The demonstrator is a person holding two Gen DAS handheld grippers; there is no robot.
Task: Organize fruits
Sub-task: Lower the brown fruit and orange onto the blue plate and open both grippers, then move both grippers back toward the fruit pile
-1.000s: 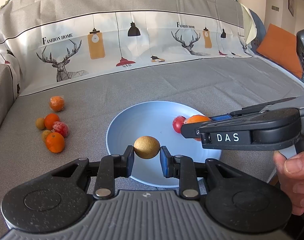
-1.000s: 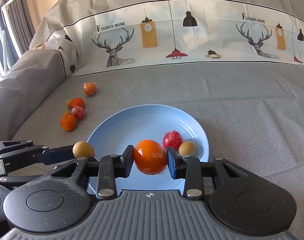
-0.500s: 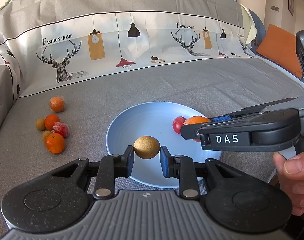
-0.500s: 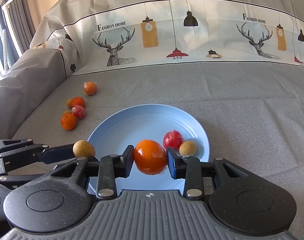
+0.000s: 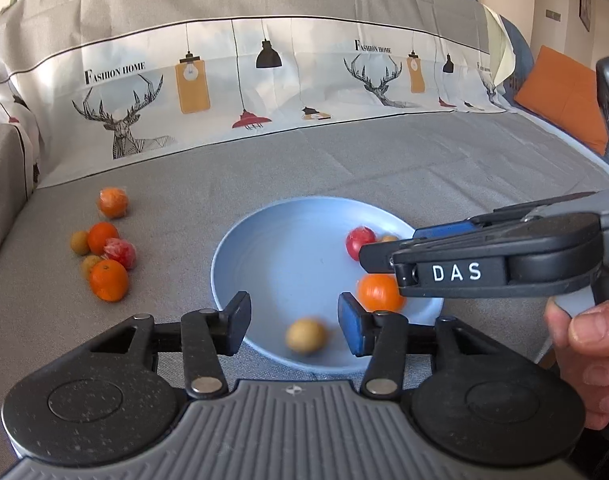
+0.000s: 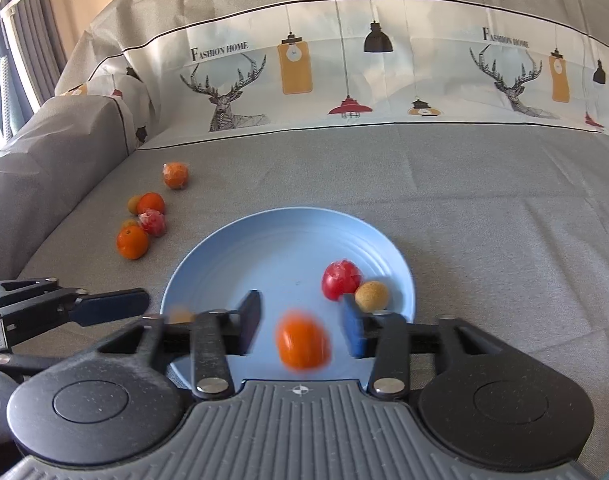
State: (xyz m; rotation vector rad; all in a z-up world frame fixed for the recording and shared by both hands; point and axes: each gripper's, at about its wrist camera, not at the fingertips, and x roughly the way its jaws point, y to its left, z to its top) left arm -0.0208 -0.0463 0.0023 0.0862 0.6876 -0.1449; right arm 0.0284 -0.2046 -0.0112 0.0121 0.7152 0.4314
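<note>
My left gripper (image 5: 294,318) is open above the near rim of the blue plate (image 5: 280,248). A small brown fruit (image 5: 306,335) shows blurred just below its jaws, on or just over the plate. My right gripper (image 6: 300,322) is open over the same plate (image 6: 272,248). An orange (image 6: 303,339) shows blurred just below its jaws; it also shows in the left wrist view (image 5: 378,291). A red fruit (image 6: 341,279) and a small brown fruit (image 6: 371,296) lie on the plate's right side.
Several loose fruits lie on the grey cloth left of the plate: an orange (image 5: 108,280), a wrapped red fruit (image 5: 120,252), another orange (image 5: 101,237), a wrapped orange (image 5: 112,202) and two small brown ones. The printed sofa back rises behind. An orange cushion (image 5: 564,96) lies far right.
Both grippers have opened. The brown fruit has left the left jaws and the orange has left the right jaws; both are dropping onto the plate.
</note>
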